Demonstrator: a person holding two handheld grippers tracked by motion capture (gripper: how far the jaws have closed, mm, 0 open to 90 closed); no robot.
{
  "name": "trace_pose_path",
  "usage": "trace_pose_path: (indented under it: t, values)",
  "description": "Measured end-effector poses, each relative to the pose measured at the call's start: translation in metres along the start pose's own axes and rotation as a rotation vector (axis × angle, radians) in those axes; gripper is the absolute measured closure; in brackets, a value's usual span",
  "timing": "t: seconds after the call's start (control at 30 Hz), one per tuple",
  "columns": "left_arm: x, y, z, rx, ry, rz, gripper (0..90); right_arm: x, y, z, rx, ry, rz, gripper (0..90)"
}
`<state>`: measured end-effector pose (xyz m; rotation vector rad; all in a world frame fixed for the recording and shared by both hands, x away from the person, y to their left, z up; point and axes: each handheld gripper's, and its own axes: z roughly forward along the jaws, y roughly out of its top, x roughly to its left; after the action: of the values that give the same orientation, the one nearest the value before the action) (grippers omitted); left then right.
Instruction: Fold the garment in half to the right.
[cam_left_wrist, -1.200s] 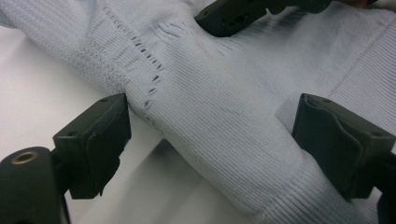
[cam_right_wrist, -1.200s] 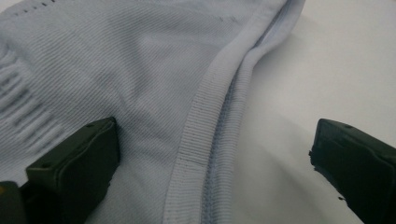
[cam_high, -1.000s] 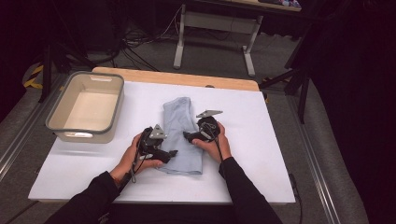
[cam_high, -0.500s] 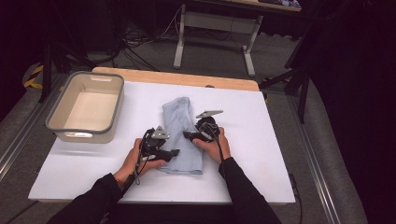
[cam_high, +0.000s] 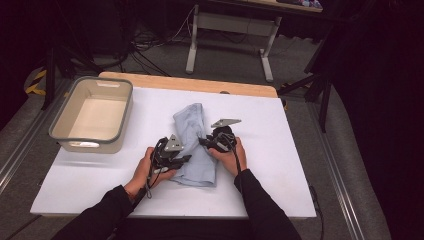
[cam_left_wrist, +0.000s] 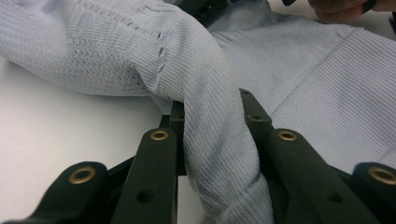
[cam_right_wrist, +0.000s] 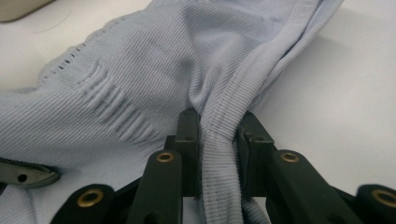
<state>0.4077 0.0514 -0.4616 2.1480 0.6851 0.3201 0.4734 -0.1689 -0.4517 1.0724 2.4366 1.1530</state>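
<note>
Two tongs pinch the light blue cloth (cam_high: 192, 145), which lies mid-bench, its long axis running from the near edge toward the far edge. The left tongs (cam_left_wrist: 212, 116) have just been closing on its left edge, the right tongs (cam_right_wrist: 218, 130) on its right hem. Both hands rest low, equally near.

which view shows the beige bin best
The high view: the beige bin stands whole at the table's left, apart from the blue cloth, its inside in sight. The right gripper view catches a beige sliver, probably its edge, at the top left corner.
</note>
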Motion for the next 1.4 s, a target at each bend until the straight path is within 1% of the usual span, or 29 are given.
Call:
trace_pose_path:
  t: [0.07,0.1,0.13,0.2,0.27,0.37,0.57,0.7,0.73,1.0,1.23,1.4]
  values:
    - [-0.001,0.000,-0.001,-0.010,0.006,0.005,73.5,0.002,0.002,-0.003,-0.011,-0.012,-0.015,74.6]
    - [-0.001,0.001,-0.002,-0.011,0.012,0.018,73.6,0.004,0.002,-0.005,-0.015,-0.021,-0.025,74.8]
    - [-0.002,0.001,-0.002,-0.015,0.015,0.021,73.7,0.005,0.003,-0.006,-0.020,-0.030,-0.034,74.9]
    - [-0.003,0.002,-0.003,-0.021,0.029,0.037,73.9,0.006,0.004,-0.008,-0.033,-0.037,-0.039,75.0]
    - [-0.003,0.003,-0.004,-0.029,0.029,0.038,73.9,0.006,0.004,-0.009,-0.038,-0.038,-0.042,75.1]
    - [-0.002,0.005,-0.008,-0.051,0.037,0.050,74.0,0.009,0.007,-0.015,-0.064,-0.057,-0.065,75.3]
    - [-0.001,0.010,-0.013,-0.078,0.059,0.070,73.9,0.012,0.012,-0.024,-0.112,-0.075,-0.077,75.3]
    - [0.000,0.012,-0.016,-0.095,0.064,0.071,73.9,0.015,0.016,-0.028,-0.131,-0.090,-0.095,75.3]
    - [0.000,0.013,-0.017,-0.096,0.068,0.079,73.9,0.015,0.016,-0.029,-0.134,-0.094,-0.099,75.3]
    - [-0.001,0.017,-0.020,-0.112,0.090,0.103,73.8,0.016,0.021,-0.034,-0.162,-0.105,-0.106,75.2]
    - [-0.001,0.019,-0.022,-0.128,0.090,0.112,73.7,0.017,0.023,-0.039,-0.184,-0.111,-0.109,75.0]
    - [-0.001,0.019,-0.024,-0.130,0.092,0.118,73.6,0.019,0.023,-0.039,-0.192,-0.112,-0.111,74.9]
